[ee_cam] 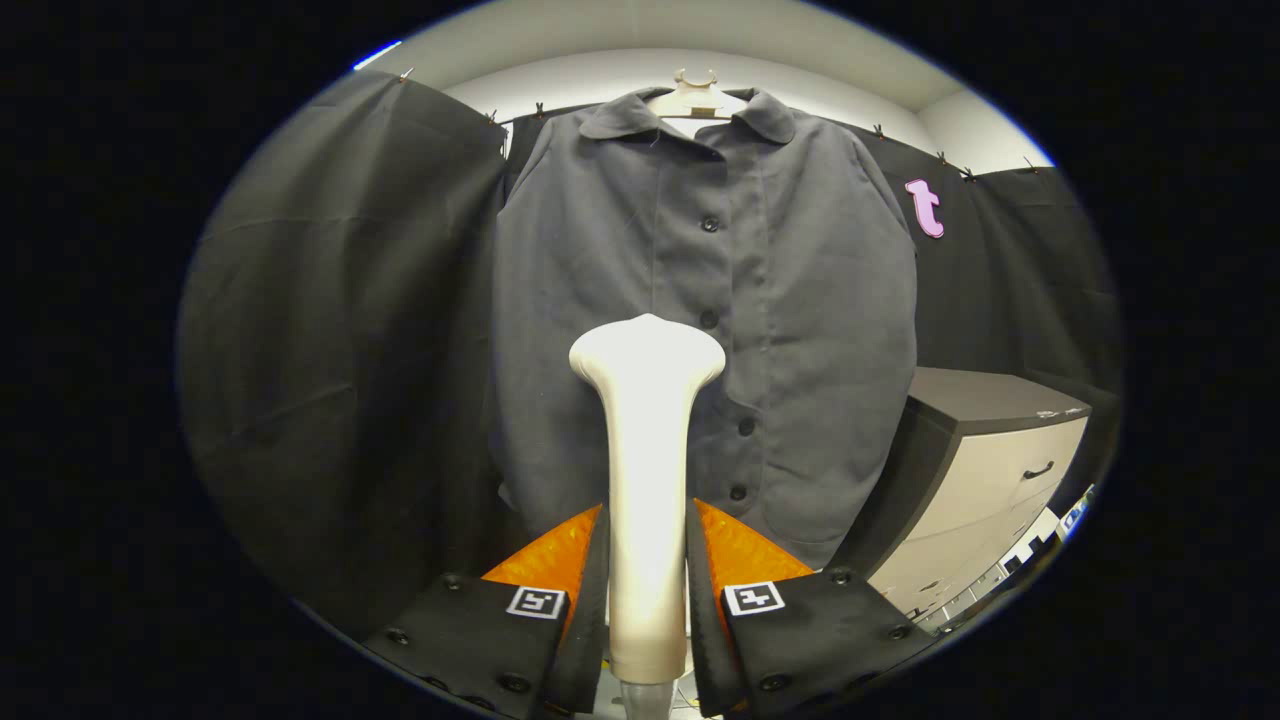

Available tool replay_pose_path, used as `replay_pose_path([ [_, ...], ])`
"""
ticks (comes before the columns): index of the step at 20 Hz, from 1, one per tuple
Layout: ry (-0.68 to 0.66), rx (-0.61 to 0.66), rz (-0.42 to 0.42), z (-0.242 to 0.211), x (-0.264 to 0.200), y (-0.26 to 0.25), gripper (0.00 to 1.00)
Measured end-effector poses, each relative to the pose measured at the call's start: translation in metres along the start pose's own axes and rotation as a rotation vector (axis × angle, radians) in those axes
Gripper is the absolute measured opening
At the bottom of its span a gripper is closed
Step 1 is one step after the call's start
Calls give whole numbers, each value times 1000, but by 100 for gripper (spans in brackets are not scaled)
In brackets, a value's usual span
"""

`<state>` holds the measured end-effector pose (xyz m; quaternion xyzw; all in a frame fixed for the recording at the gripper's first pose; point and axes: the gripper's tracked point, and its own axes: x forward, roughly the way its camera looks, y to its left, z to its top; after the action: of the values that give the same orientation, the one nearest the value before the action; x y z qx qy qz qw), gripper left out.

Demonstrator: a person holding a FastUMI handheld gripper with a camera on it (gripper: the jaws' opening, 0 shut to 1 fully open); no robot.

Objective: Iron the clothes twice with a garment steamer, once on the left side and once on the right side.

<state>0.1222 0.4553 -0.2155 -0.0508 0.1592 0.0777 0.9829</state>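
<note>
A staged recording booth set up inside an office-like room — black cloth walls clipped along a rail, a plain white ceiling above. A dark grey button-front shirt hangs on a pale hanger; beside it stands a beige drawer cabinet with a dark top.

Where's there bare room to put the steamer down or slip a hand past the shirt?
Set-down: the bare top of the cabinet, right of the shirt. Hand room: none visible at the shirt's edges, where booth cloth on one side and the cabinet on the other crowd close. Tongs are shut on the steamer, its head just before the button placket.
</note>
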Motion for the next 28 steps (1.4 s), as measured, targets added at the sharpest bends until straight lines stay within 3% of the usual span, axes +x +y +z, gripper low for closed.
replay_pose_path([
  [13,-185,27,-58,97,-40,-49,44],
  [21,-226,-11,-135,118,-64,-93,44],
  [28,-254,-11,-136,129,-90,-106,44],
])
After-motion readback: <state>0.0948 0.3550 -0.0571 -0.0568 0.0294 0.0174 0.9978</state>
